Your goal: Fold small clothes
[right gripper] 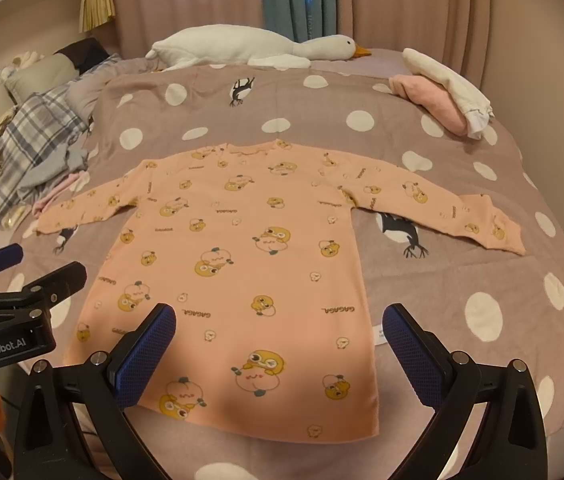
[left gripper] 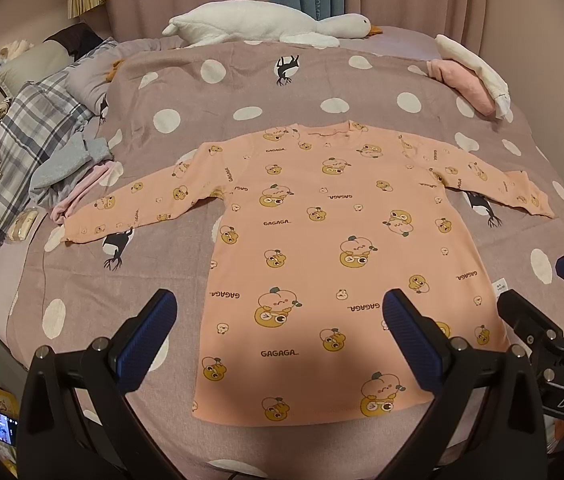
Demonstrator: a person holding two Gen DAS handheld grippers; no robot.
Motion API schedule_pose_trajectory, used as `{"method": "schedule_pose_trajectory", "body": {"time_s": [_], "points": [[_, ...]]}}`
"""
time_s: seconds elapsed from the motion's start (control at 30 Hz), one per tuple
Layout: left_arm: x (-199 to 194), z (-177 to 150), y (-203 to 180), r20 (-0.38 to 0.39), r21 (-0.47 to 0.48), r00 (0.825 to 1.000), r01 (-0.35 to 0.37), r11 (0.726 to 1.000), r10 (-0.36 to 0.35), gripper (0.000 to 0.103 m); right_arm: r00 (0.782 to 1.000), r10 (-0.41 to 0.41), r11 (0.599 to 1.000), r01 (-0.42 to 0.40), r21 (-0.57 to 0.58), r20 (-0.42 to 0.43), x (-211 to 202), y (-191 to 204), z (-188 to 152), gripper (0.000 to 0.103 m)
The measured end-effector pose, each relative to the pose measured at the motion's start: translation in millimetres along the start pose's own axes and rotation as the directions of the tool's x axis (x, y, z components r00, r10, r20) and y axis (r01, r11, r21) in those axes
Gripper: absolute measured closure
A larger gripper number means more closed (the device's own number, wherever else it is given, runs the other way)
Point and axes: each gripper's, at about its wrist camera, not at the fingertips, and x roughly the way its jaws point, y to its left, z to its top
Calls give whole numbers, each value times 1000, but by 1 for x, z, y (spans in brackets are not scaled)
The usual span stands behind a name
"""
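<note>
A small peach long-sleeved shirt (left gripper: 321,248) (right gripper: 242,256) with cartoon prints lies flat on the bed, collar far, both sleeves spread outward, hem nearest me. My left gripper (left gripper: 278,340) hovers open above the hem's left half, nothing between its blue pads. My right gripper (right gripper: 278,344) hovers open above the hem's right part, also holding nothing. Each gripper shows in the other's view: the right one (left gripper: 537,296) at the right edge, the left one (right gripper: 30,268) at the left edge.
The mauve polka-dot bedspread (left gripper: 242,92) covers the bed. A white plush goose (left gripper: 266,24) lies at the far edge. Folded pink and white clothes (left gripper: 469,76) sit far right. A pile of plaid and grey clothes (left gripper: 34,148) lies at the left.
</note>
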Motion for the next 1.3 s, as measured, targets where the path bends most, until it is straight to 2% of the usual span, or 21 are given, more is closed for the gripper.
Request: {"method": "schedule_pose_trajectory", "body": {"time_s": [1.3], "points": [[3, -6, -4, -8, 5, 1000, 2, 1000, -2, 0, 1000, 3, 1000, -3, 4, -1, 0, 0, -1, 1]]}}
